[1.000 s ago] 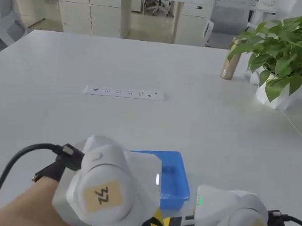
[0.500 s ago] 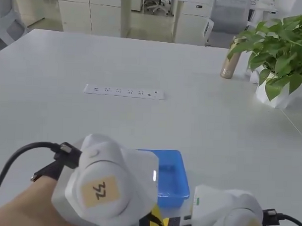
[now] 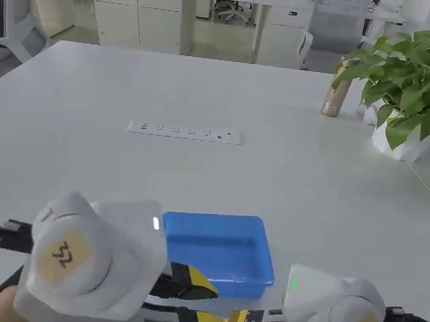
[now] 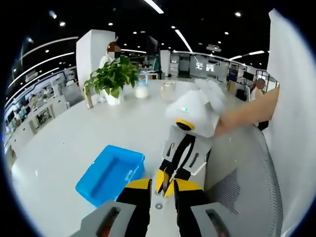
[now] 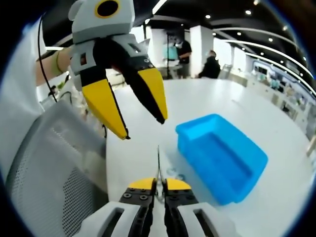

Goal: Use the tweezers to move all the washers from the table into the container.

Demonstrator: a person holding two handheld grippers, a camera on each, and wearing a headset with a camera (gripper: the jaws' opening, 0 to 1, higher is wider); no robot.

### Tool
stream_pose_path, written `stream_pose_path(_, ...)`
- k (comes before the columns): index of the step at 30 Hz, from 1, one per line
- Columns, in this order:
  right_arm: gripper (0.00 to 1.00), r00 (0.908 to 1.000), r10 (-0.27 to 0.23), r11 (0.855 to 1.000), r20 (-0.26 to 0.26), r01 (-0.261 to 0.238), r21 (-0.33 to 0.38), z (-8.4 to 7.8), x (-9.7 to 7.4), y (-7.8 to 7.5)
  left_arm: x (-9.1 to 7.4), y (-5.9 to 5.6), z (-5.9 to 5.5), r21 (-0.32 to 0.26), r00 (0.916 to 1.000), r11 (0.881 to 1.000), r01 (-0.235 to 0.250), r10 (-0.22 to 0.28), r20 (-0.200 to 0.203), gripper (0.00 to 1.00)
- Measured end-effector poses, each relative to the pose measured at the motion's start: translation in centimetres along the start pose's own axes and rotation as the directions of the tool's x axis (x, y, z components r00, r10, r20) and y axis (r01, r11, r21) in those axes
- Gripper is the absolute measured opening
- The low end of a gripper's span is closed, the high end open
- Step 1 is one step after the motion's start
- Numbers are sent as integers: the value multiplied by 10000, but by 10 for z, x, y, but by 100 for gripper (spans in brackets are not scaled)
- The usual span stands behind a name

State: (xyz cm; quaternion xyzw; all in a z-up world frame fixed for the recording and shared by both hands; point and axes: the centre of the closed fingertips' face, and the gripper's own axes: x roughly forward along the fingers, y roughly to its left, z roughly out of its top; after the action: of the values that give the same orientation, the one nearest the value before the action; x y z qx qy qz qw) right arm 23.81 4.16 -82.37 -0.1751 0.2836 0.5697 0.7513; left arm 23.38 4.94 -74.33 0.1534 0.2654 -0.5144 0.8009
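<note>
My right hand-held gripper [image 5: 159, 183] has its yellow-tipped jaws pressed together on the tweezers [image 5: 159, 158], whose thin blades stick straight out ahead of the jaws, low over the white desk [image 3: 271, 170]. My left hand-held gripper [image 5: 143, 128] hangs just in front of it, nose to nose, with its two yellow jaws spread wide and nothing between them. In the left gripper view a small washer [image 4: 158, 205] lies flat on the desk right under the spot where the two sets of jaws meet; I cannot tell whether the tweezer tips touch it. The blue container [image 3: 219, 253] stands upright on the desk just beside both grippers, to the right of the tweezers in the right gripper view. Well beyond it a white power strip [image 3: 184, 132] lies flat across the middle of the desk. At the far right edge are a potted plant [image 3: 409, 76] and a tan bottle [image 3: 334, 91] near it. A grey mesh chair [image 5: 49, 168] sits close to the desk edge beside my grippers
</note>
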Motion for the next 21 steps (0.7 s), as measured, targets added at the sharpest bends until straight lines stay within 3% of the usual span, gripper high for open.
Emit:
stream_pose_path(2,3,9999,-104,9999,70,103,108,0,1,0,-6,5,-8,-599,9971,9954,-753,760,85,21)
stream_pose_path(4,3,9997,-230,9994,113,227,258,0,1,-1,-10,5,-11,-1073,9919,9875,-1155,1204,396,27)
stream_pose_path(7,3,9988,-429,9972,223,415,615,1,1,-3,-20,6,-16,-2021,9746,9619,-1839,2051,896,37)
stream_pose_path(11,3,9981,-547,9924,274,514,1115,2,0,-6,-34,12,-23,-2830,9331,9160,-2844,3323,1377,47)
stream_pose_path(14,3,9975,-618,9874,349,560,1477,2,0,-8,-38,16,-27,-3195,9048,8865,-3349,3971,1535,54)
stream_pose_path(16,3,9969,-683,9840,385,609,1675,2,-1,-9,-38,16,-29,-3210,8966,8803,-3493,4136,1584,58)
stream_pose_path(17,3,9967,-703,9828,405,623,1737,2,-1,-9,-38,19,-30,-3291,8865,8679,-3722,4374,1509,60)
stream_pose_path(19,3,9962,-736,9786,457,634,1960,2,-3,-10,-39,21,-33,-3206,8813,8617,-3932,4527,1358,63)
stream_pose_path(21,3,9954,-792,9735,541,655,2191,2,-6,-12,-41,24,-37,-3567,8737,8397,-4093,4734,1119,64)
